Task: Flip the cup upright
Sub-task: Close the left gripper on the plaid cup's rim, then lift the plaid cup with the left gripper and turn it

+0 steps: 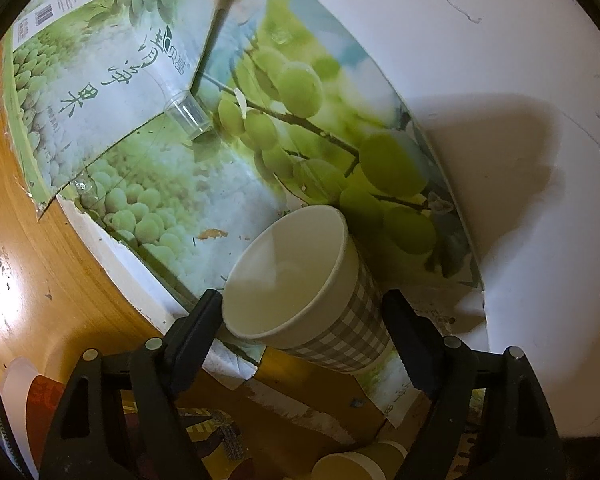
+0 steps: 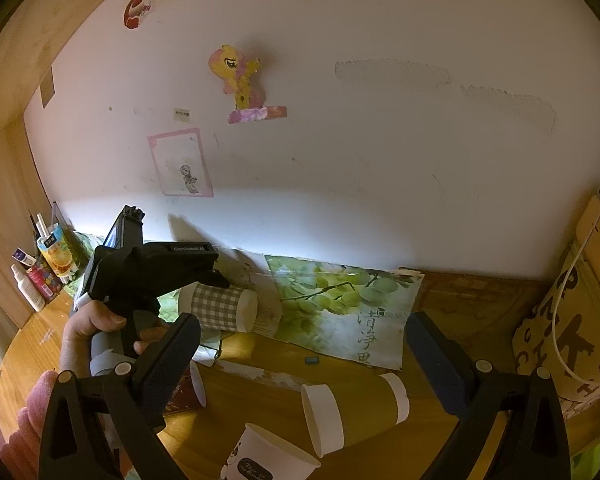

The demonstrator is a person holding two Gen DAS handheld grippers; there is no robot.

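At the lower centre of the left wrist view, the checked cup (image 1: 320, 300) sits tilted between the left gripper's (image 1: 304, 320) fingers, clamped. The right gripper (image 2: 300, 344) gapes wide, holding nothing, above the desk (image 2: 260, 364).

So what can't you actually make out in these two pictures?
- Checked cup in the left tongs: left view cannot show whether the fingers touch it; in the right view the tool body covers its mouth end.
- Brown cup lying on the table: its far side is out of sight.
- White cup: cut off by the bottom edge, print too small to read.
- Bottles at far left: labels blurred.
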